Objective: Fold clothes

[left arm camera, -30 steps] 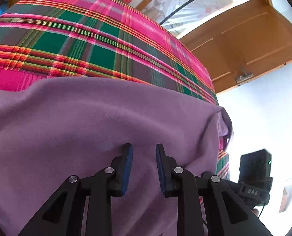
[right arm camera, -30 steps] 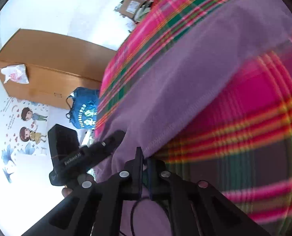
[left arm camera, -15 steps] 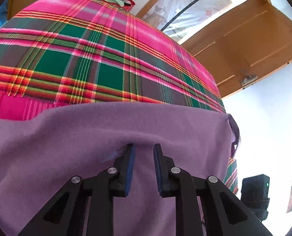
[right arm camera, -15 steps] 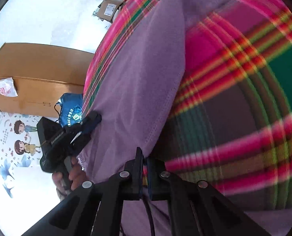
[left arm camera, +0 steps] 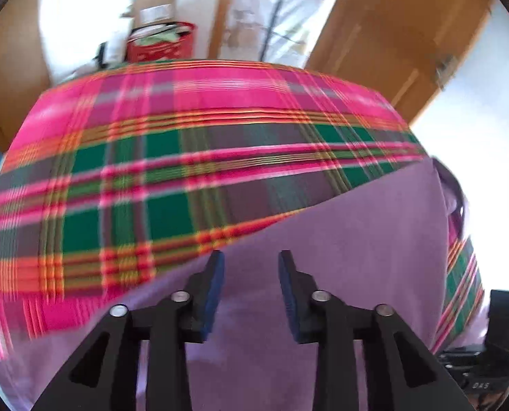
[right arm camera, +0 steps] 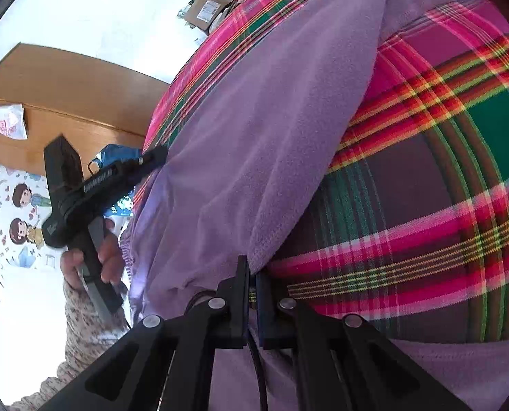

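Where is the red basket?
The red basket shows only in the left wrist view, top left of centre, on the floor past the far edge of the plaid blanket, under a cardboard box.

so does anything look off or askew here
Nothing damaged or spilled. The purple garment lies folded into a strip on the plaid cloth, its edge running slanted across the stripes. The right gripper pinches its corner; the left gripper is open over it.

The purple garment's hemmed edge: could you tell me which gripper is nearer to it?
Right. The right gripper is shut on the purple garment at that edge; the left gripper hangs open over the garment's middle.
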`<action>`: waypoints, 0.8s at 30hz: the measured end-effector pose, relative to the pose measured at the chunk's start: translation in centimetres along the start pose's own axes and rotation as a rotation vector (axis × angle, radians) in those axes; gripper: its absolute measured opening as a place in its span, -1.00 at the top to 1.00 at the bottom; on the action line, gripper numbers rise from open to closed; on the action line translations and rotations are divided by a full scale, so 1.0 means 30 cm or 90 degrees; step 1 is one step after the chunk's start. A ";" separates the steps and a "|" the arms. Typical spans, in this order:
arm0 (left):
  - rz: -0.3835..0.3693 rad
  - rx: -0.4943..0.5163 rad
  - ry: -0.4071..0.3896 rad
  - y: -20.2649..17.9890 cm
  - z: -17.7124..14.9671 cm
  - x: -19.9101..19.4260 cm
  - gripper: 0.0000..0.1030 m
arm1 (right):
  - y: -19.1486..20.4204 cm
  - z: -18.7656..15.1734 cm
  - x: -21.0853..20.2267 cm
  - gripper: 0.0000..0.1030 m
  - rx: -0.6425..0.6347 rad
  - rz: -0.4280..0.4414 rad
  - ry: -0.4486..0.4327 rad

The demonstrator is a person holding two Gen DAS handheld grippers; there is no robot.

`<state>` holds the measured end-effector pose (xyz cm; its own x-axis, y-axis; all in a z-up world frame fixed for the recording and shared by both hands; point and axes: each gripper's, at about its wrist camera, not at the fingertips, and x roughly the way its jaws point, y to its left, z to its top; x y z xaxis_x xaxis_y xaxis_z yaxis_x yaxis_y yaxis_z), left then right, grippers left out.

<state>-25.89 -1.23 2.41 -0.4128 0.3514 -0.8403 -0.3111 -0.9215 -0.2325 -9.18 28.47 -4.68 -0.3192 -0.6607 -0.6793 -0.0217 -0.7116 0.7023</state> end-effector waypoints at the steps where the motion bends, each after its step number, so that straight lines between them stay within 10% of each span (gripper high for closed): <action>1: 0.008 0.012 0.012 -0.007 0.014 0.021 0.22 | 0.004 -0.007 -0.005 0.93 -0.008 -0.005 -0.002; 24: 0.005 0.235 0.062 -0.138 0.033 0.110 -0.04 | 0.045 -0.060 0.008 0.93 -0.013 0.023 -0.005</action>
<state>-26.80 3.91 1.08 -0.3390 0.3107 -0.8880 -0.6033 -0.7960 -0.0482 -7.58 26.92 -4.29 -0.3261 -0.6841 -0.6524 0.0097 -0.6925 0.7213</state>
